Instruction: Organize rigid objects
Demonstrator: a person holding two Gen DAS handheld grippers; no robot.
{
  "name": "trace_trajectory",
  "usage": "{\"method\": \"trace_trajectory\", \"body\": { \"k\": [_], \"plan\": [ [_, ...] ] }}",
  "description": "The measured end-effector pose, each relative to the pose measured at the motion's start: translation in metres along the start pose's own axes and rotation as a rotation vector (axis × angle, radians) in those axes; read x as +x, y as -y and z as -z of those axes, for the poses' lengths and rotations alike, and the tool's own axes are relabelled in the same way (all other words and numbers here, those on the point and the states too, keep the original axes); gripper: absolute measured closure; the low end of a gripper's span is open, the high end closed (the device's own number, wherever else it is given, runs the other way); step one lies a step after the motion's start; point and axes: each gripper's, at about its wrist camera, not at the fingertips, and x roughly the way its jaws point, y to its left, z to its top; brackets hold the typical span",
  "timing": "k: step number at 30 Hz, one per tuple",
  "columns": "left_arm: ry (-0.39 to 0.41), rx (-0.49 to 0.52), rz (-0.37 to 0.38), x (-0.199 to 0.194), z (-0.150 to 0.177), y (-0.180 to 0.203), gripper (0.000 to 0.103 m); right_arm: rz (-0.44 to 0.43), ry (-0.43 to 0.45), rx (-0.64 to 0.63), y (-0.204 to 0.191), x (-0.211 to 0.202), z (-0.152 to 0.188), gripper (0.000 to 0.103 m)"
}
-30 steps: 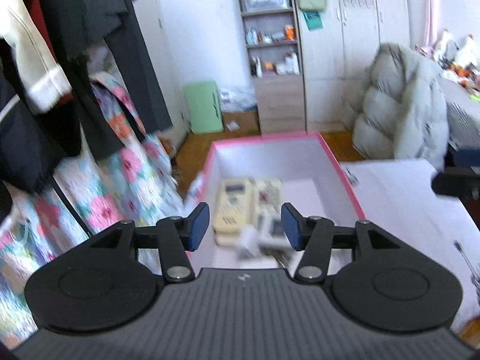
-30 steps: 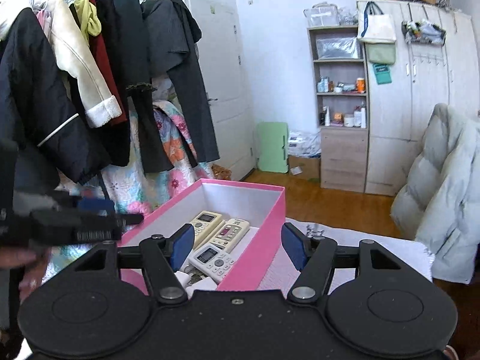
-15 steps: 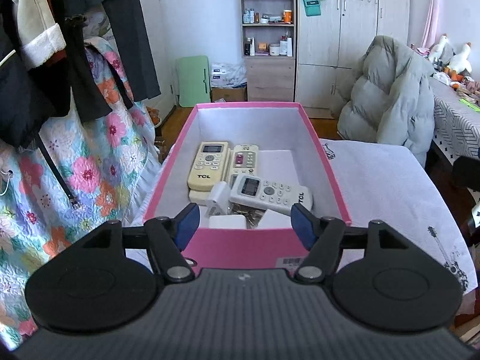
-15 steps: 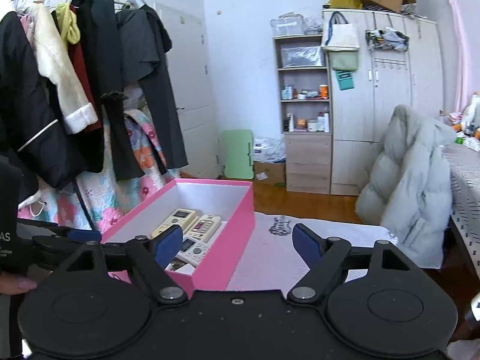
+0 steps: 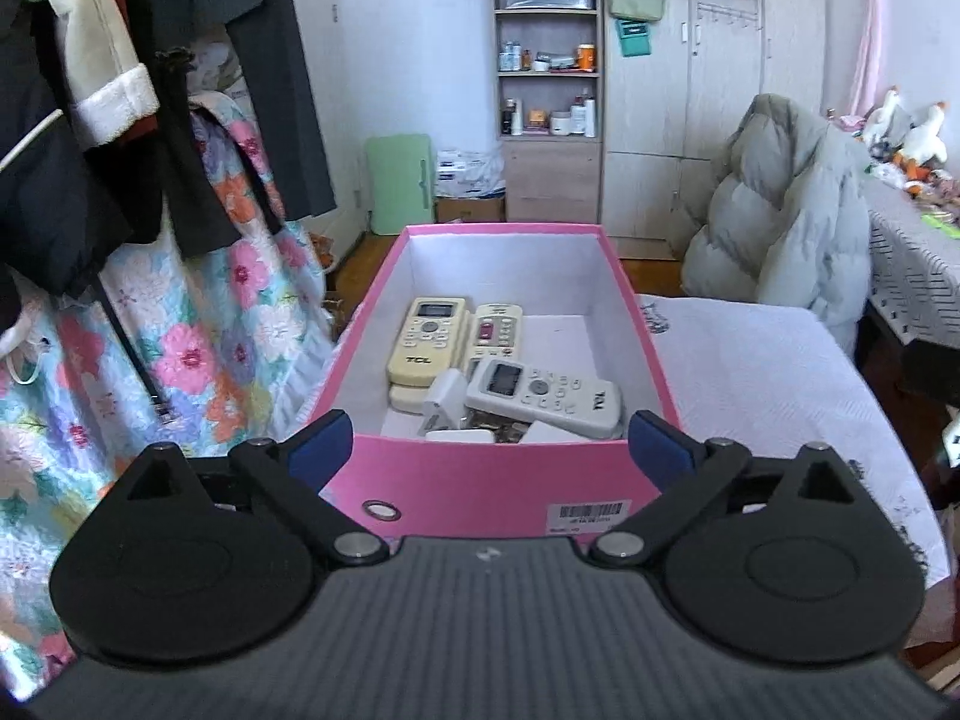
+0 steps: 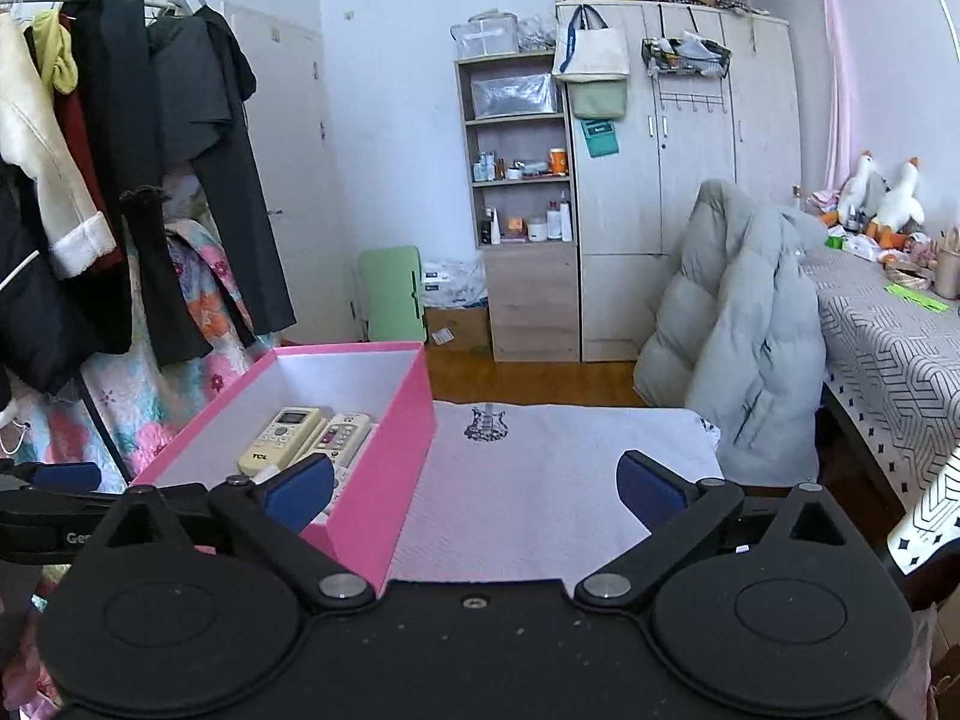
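Remotes sit gathered in an open pink cardboard box [image 5: 480, 489] on the bench; both tools hang released and empty.

From the left wrist view, the left tool [image 5: 487, 447] is spread wide in front of the box's near wall, its blue pads either side of it, gripping nothing. Inside lie a cream TCL remote control [image 5: 427, 340], a white remote with pink buttons [image 5: 495, 333] just beside it, a white TCL remote [image 5: 543, 396] lying slantwise across the near end, and a small white charger plug [image 5: 445, 399] touching it. From the right wrist view, the right tool [image 6: 474, 489] is likewise splayed, over the white quilted bench cover [image 6: 540, 468] beside the box's right wall. A grey puffer jacket [image 6: 738, 324] is draped behind the bench.
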Motion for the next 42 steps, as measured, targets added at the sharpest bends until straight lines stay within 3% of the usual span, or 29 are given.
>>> {"method": "trace_trajectory", "body": {
  "k": [4, 19, 30, 42],
  "plan": [
    [-0.037, 0.031, -0.01, 0.0, 0.0, 0.006, 0.003, -0.003, -0.023, -0.008, -0.001, -0.002, 0.0, 0.001],
    [-0.047, 0.056, 0.016, -0.01, 0.009, 0.02, 0.003, 0.032, 0.001, -0.021, 0.0, -0.012, 0.008, 0.001],
    [0.018, 0.055, -0.028, -0.007, 0.026, 0.021, 0.0, 0.082, 0.123, -0.078, 0.002, -0.017, 0.03, 0.0],
    [0.061, 0.043, -0.027, -0.015, 0.03, 0.019, 0.0, 0.074, 0.14, -0.078, -0.004, -0.02, 0.032, 0.0]
  ]
}}
